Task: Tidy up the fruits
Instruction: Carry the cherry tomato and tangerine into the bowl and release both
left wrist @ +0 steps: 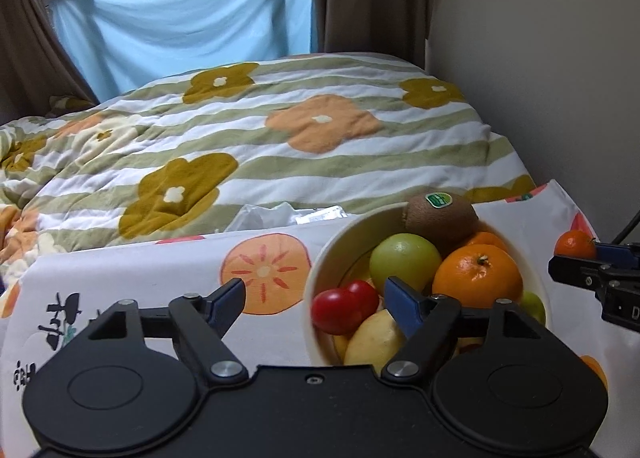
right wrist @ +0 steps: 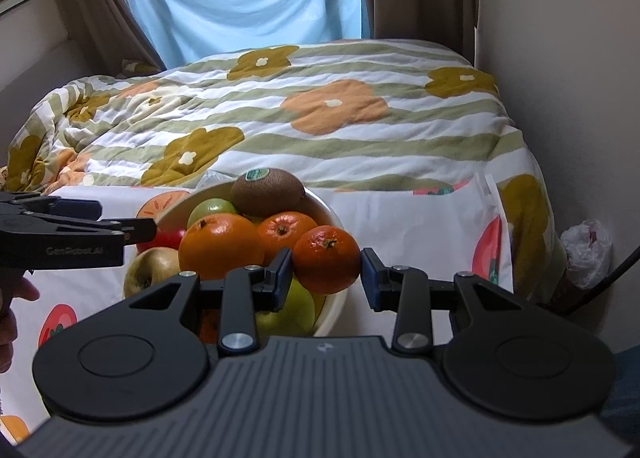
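bowl [left wrist: 320, 278] packed w/ fruit, tablecloth [left wrist: 160, 258] free

- A round cream bowl [right wrist: 332, 218] sits at centre-left of the right wrist view, heaped with fruit.
- A fuzzy brown kiwi [right wrist: 268, 192] with a green sticker tops the pile at the back.
- A large glossy orange [right wrist: 220, 246] and a smaller orange mandarin [right wrist: 286, 232] lie mid-bowl.
- A small dark-orange mandarin [right wrist: 326, 260] is pinched above the bowl's near rim.
- Two red tomatoes [left wrist: 344, 304], a green apple [left wrist: 404, 262] and a yellowish pear [left wrist: 376, 338] fill the bowl's left side.
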